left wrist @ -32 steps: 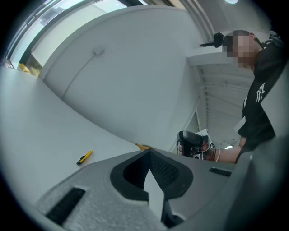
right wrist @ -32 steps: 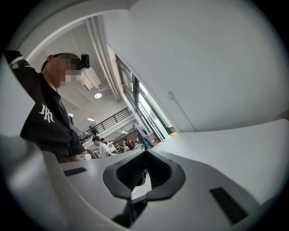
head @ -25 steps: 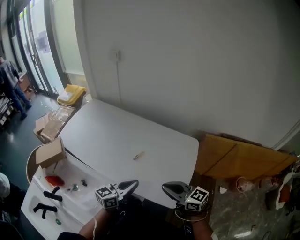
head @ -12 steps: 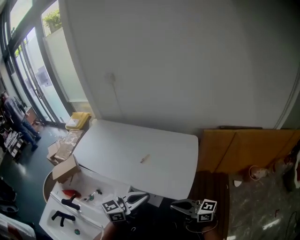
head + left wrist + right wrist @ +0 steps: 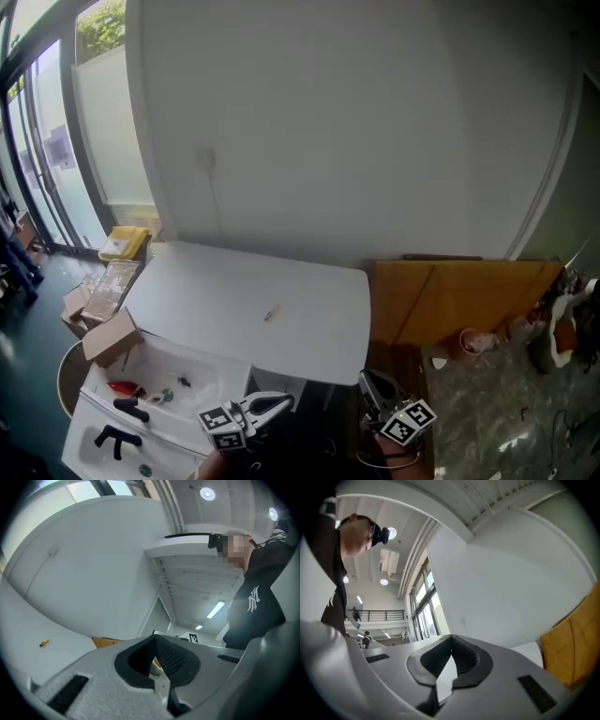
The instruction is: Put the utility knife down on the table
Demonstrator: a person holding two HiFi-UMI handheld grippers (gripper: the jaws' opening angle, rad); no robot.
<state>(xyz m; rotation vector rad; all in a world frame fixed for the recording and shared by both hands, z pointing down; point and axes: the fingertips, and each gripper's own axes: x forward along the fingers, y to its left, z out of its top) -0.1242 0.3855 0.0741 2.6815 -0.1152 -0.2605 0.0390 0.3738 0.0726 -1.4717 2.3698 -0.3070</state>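
The utility knife (image 5: 272,312) lies alone near the middle of the white table (image 5: 234,281), well apart from both grippers. The head view sets them below the table's near edge, the left gripper (image 5: 281,404) pointing right and the right gripper (image 5: 367,380) pointing up toward the table. Only this view shows the cardboard box (image 5: 111,337) off the table's left corner and the wooden board (image 5: 450,300) leaning against the wall at the right.

The left gripper view catches the knife as a small yellow sliver (image 5: 43,642) far off on the table, and shows its own jaws closed tip to tip with nothing held. The right gripper view shows its jaws likewise closed and empty; the knife is out of its sight, but tall windows (image 5: 423,606) are in view.

Compared with a second ago, the knife keeps the same spot, while the right gripper, then pointing left, has turned to point away from the person.
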